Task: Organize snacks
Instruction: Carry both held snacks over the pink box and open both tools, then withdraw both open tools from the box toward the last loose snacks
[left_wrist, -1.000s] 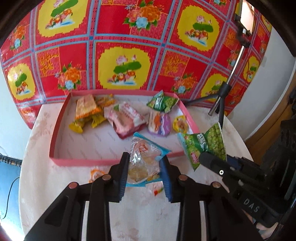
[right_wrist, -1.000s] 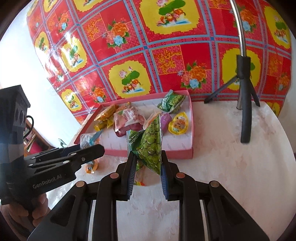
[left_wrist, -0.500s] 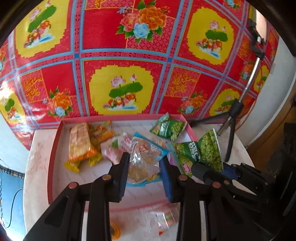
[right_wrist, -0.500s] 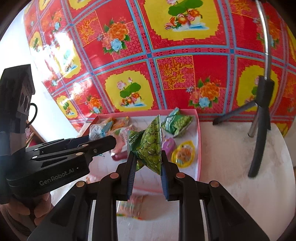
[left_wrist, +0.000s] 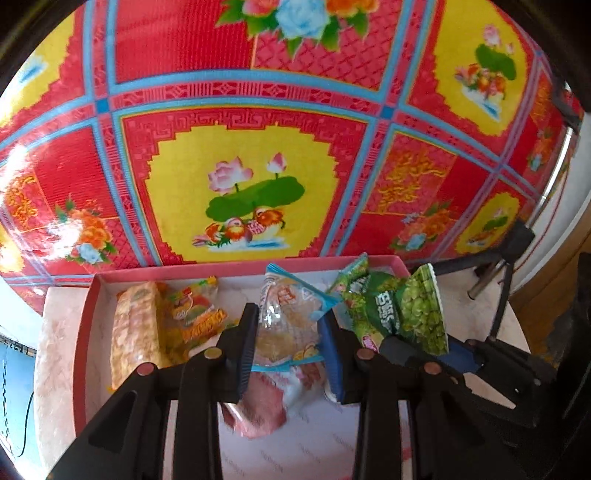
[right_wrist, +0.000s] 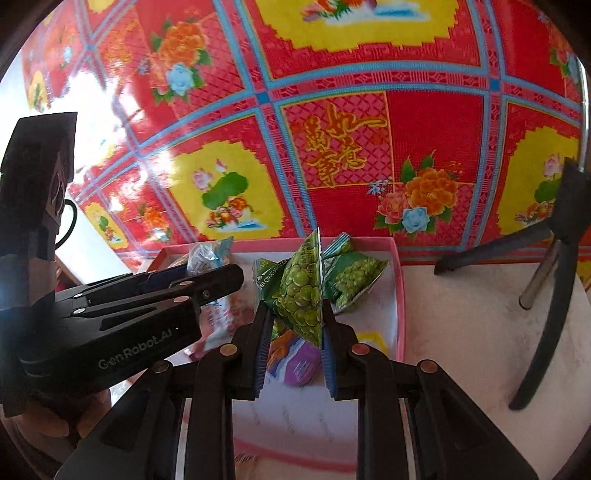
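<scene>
Two tools, both clamped: left tool (left_wrist: 288, 345) on clear packet (left_wrist: 286, 314), right tool (right_wrist: 293, 339) on pea bag (right_wrist: 301, 291), both above tray (left_wrist: 83, 350) at frame centre. Best lower first, release w/o crushing snacks underneath.

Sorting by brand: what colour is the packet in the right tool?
Green, printed with green peas; the packet shows best in the right wrist view, clamped in the right tool.
</scene>
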